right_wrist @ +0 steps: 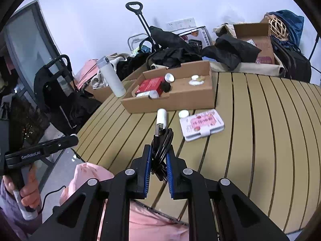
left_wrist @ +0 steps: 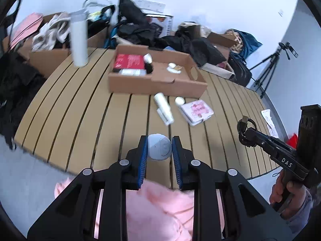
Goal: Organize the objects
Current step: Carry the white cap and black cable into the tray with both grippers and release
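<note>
My left gripper (left_wrist: pixel 159 147) is shut on a round pale-grey case (left_wrist: pixel 159 149), held above the slatted table (left_wrist: pixel 80 110). My right gripper (right_wrist: pixel 159 155) is shut on a coiled black USB cable (right_wrist: pixel 161 144) whose plug sticks up past the fingertips. It shows at the right of the left wrist view too, with the cable (left_wrist: pixel 245 127) at its tip. An open cardboard box (left_wrist: pixel 160 80) lies further back on the table, holding a red box (left_wrist: pixel 129 61), a dark bottle with a white cap (left_wrist: pixel 148 60) and small white items (left_wrist: pixel 173 68).
On the table before the box lie a white tube (right_wrist: pixel 161 116), a small white jar (right_wrist: pixel 184 113) and a pink-and-white case (right_wrist: pixel 201 124). A tall white flask (right_wrist: pixel 111 78) stands at the left. Bags, clothes and boxes crowd the far side. A tripod (left_wrist: pixel 270 64) stands at the right. Pink fabric (left_wrist: pixel 160 210) lies below my grippers.
</note>
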A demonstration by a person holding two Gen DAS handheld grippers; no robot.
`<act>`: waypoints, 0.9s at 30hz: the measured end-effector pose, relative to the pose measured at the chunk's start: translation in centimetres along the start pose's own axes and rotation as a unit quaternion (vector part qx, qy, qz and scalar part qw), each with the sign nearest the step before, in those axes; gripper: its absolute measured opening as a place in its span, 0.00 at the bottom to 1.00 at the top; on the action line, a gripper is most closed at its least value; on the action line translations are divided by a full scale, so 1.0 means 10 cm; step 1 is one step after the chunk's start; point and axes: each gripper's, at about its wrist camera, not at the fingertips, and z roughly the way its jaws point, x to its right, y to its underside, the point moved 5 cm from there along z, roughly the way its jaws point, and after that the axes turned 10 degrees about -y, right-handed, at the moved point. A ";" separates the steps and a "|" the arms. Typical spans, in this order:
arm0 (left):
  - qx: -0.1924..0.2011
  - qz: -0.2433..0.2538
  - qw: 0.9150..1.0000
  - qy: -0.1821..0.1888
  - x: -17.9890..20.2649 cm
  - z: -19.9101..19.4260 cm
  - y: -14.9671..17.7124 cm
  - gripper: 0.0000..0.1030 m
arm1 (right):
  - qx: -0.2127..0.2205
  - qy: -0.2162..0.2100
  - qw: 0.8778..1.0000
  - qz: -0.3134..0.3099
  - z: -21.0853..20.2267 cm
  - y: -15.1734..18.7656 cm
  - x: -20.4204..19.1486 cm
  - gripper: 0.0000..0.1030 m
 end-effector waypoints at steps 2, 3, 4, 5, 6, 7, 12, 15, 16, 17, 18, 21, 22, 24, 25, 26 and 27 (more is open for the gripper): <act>0.000 0.001 1.000 0.016 0.03 0.08 -0.23 0.20 | 0.007 -0.002 1.000 -0.006 0.03 -0.17 0.03 0.15; -0.007 0.001 0.999 0.035 0.06 0.16 -0.38 0.20 | 0.011 -0.002 1.000 -0.011 0.06 -0.28 0.05 0.15; -0.015 -0.009 0.998 0.054 0.07 0.25 -0.54 0.20 | 0.014 -0.004 1.000 -0.012 0.09 -0.36 0.06 0.15; -0.025 -0.017 0.997 0.073 0.09 0.38 -0.71 0.20 | 0.017 -0.007 1.000 -0.011 0.17 -0.51 0.12 0.15; -0.033 -0.020 0.996 0.081 0.11 0.51 -0.86 0.20 | 0.016 -0.006 1.000 -0.004 0.30 -0.66 0.19 0.15; -0.039 -0.023 0.996 0.076 0.13 0.65 -0.99 0.20 | 0.013 -0.009 1.000 0.000 0.41 -0.79 0.26 0.15; -0.079 -0.017 0.995 0.057 0.18 1.47 -1.44 0.20 | -0.024 -0.013 0.999 0.016 1.20 -1.29 0.59 0.15; -0.094 -0.006 0.994 0.054 0.18 1.91 -1.53 0.20 | -0.053 -0.005 0.998 0.016 1.70 -1.47 0.79 0.15; -0.097 -0.005 0.994 0.051 0.17 2.06 -1.56 0.20 | -0.060 -0.001 0.998 0.017 1.84 -1.51 0.86 0.15; -0.099 -0.004 0.994 0.049 0.14 2.15 -1.58 0.20 | -0.068 0.003 0.997 0.020 1.99 -1.56 0.93 0.15; -0.100 -0.004 0.994 0.048 0.13 2.25 -1.60 0.20 | -0.077 0.008 0.997 0.022 2.16 -1.63 1.01 0.15; -0.111 -0.002 0.993 0.038 0.07 2.54 -1.67 0.20 | -0.093 0.010 0.995 0.026 2.55 -1.83 1.16 0.15; -0.114 0.002 0.993 0.031 0.06 2.63 -1.68 0.20 | -0.098 0.010 0.995 0.028 2.66 -1.89 1.19 0.16; -0.109 0.003 0.994 0.020 0.04 2.73 -1.71 0.32 | -0.121 0.016 0.992 0.030 2.94 -1.98 1.26 0.16; -0.102 0.004 0.995 0.019 0.03 2.76 -1.72 0.40 | -0.133 0.023 0.990 0.027 3.04 -2.00 1.28 0.16; -0.098 0.003 0.995 0.018 0.02 2.78 -1.74 0.53 | -0.146 0.036 0.988 0.021 3.14 -2.01 1.30 0.16; -0.089 0.002 0.996 0.017 0.00 2.78 -1.74 0.56 | -0.157 0.058 0.986 0.012 3.24 -2.00 1.33 0.20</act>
